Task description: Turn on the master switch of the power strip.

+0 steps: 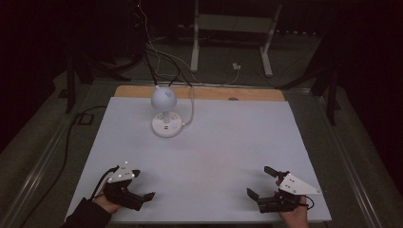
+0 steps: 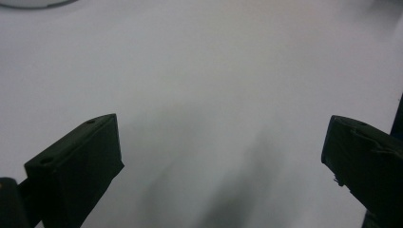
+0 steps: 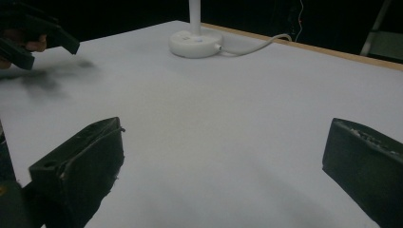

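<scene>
Both grippers sit low over the near edge of the white table (image 1: 214, 142), left gripper (image 1: 144, 184) at the near-left corner and right gripper (image 1: 264, 182) at the near-right, well apart, each with jaws spread wide and nothing between them. A small white lamp (image 1: 165, 113) with a round head and disc base stands at the far-left part of the table, its cable (image 1: 192, 107) running off the back edge; in the right gripper view the lamp base (image 3: 195, 43) sits far ahead, left gripper at upper left
</scene>
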`<state>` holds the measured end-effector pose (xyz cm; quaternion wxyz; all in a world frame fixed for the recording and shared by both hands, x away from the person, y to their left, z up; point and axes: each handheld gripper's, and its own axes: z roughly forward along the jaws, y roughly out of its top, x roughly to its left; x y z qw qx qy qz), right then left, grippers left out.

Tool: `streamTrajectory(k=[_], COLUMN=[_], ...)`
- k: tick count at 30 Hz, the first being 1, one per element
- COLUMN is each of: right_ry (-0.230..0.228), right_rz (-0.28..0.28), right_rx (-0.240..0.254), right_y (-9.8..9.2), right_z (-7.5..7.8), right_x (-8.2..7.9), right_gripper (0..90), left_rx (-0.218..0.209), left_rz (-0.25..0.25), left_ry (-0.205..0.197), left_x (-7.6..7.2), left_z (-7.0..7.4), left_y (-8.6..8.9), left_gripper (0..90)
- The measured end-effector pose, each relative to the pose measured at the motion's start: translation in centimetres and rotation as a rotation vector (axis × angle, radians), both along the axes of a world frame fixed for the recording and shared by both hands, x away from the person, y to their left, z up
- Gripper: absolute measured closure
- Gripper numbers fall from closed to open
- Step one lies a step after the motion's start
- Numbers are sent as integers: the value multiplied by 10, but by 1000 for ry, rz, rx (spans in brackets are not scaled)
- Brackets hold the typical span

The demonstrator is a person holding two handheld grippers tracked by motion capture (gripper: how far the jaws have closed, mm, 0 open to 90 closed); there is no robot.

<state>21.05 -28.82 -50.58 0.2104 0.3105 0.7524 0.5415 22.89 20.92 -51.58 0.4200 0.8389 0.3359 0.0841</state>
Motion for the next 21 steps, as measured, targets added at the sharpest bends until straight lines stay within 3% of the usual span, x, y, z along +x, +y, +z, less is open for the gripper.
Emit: streamTrajectory(k=[11,17,21], right_ry=[-1,0,2], right_rz=[5,8,6], right_rx=[-3,-2,-1], right_y=[0,-1,-1], right_z=[0,0,-1], right_x=[0,0,1], right_gripper=[0,0,0], left_rx=[-36,-17,-33], left_rz=[41,45,27], left_ry=[-4,-40,-22], left_x=[-15,-19,-17], left_z=[-5,-10,-11], left_y=[19,19,15], left_gripper=[2,2,2])
